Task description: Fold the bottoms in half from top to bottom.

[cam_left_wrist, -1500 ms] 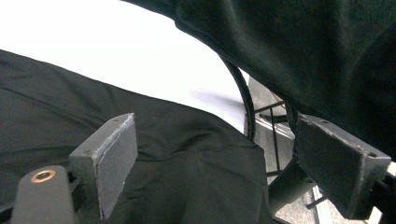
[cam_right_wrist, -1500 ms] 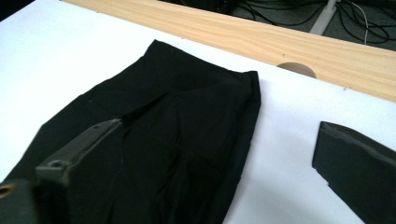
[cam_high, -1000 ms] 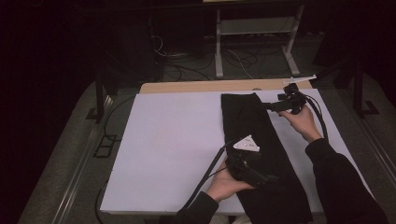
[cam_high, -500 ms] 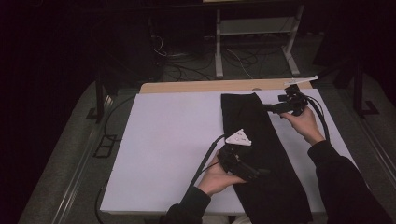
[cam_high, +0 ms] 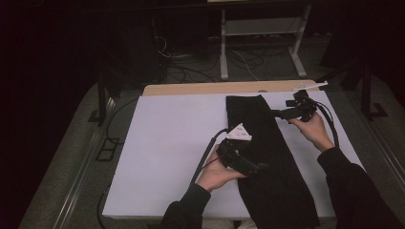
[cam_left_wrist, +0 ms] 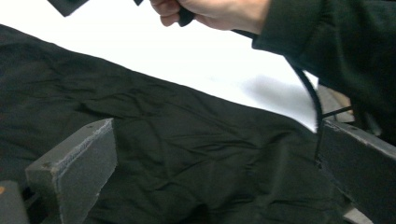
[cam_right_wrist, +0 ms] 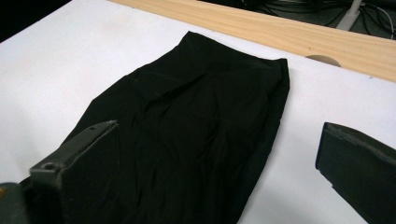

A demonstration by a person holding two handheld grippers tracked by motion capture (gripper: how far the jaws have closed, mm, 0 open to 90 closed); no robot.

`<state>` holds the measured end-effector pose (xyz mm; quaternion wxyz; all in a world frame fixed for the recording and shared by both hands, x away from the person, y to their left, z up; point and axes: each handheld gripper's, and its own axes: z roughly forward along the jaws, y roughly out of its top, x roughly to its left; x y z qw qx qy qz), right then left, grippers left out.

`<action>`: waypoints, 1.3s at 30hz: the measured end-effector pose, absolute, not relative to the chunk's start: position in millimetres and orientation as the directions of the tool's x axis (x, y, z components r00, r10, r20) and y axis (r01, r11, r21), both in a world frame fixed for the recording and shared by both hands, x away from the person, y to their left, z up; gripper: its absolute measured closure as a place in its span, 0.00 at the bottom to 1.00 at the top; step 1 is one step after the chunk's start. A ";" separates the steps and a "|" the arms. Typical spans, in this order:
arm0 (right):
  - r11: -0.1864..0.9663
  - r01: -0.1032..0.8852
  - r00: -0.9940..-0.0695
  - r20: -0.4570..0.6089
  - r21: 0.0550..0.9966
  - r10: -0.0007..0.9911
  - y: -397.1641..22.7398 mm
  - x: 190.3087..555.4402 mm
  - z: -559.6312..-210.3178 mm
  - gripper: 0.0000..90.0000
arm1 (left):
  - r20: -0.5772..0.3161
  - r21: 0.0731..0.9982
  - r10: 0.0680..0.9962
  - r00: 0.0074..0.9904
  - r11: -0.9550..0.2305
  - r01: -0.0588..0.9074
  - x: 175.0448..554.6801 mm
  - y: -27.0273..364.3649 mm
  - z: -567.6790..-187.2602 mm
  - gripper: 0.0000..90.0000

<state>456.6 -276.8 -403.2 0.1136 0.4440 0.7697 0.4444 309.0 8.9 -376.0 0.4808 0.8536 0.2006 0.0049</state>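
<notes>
Leftward moved, the left tool [cam_high: 260,167] gapes over black cloth [cam_high: 267,157]; right tool [cam_high: 277,113] gapes beside it.

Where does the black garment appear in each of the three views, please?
High view: the black garment lies lengthwise right of centre on the white sheet.
Left gripper view: it fills the lower part, between the open jaws.
Right gripper view: it runs from top centre to bottom left.
Shared landmark: the white sheet beside it.
</notes>
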 end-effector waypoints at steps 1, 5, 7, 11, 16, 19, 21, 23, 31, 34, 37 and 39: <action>0.210 0.584 -0.581 0.222 0.784 0.783 -277.1 456.3 -403.4 0.00 | -0.180 0.821 0.353 0.918 -0.460 0.337 310.6 9.6 -375.7 0.00; 0.212 0.582 -0.584 0.221 0.785 0.781 -276.8 455.1 -403.6 0.00 | -0.163 0.818 0.367 0.916 -0.468 0.333 318.5 12.7 -375.0 0.00; 0.215 0.580 -0.585 0.219 0.786 0.781 -276.6 454.7 -403.3 0.00 | -0.153 0.817 0.375 0.914 -0.473 0.330 323.0 14.7 -374.4 0.00; 0.216 0.577 -0.588 0.217 0.788 0.779 -277.1 454.0 -401.9 0.00 | -0.144 0.815 0.394 0.908 -0.473 0.334 331.1 19.4 -372.0 0.00; 0.220 0.579 -0.592 0.220 0.785 0.776 -277.7 453.2 -402.4 0.00 | -0.121 0.810 0.401 0.908 -0.488 0.323 337.8 23.6 -366.5 0.00; 0.216 0.581 -0.591 0.224 0.784 0.775 -278.3 452.5 -403.6 0.00 | -0.117 0.813 0.407 0.906 -0.485 0.323 342.6 26.1 -363.1 0.00; 0.219 0.585 -0.593 0.227 0.781 0.773 -278.6 452.3 -405.1 0.00 | -0.108 0.816 0.407 0.907 -0.485 0.315 347.2 28.0 -362.0 0.00; 0.220 0.589 -0.592 0.230 0.777 0.772 -278.7 452.2 -406.9 0.00 | -0.090 0.814 0.412 0.907 -0.495 0.306 354.4 29.9 -362.9 0.00; 0.226 0.595 -0.593 0.232 0.771 0.771 -279.9 451.8 -411.4 0.00 | -0.105 0.817 0.447 0.888 -0.471 0.333 377.6 39.1 -368.8 0.00; 0.217 0.593 -0.593 0.238 0.775 0.769 -280.9 451.8 -411.5 0.00 | -0.109 0.821 0.455 0.884 -0.460 0.338 387.1 41.1 -372.1 0.00; 0.216 0.594 -0.593 0.240 0.775 0.769 -280.7 452.4 -412.3 0.00 | -0.117 0.825 0.467 0.876 -0.445 0.347 395.7 42.4 -375.5 0.00; 0.219 0.596 -0.595 0.241 0.773 0.767 -280.1 452.6 -413.1 0.00 | -0.127 0.828 0.479 0.869 -0.431 0.359 401.0 43.9 -376.6 0.00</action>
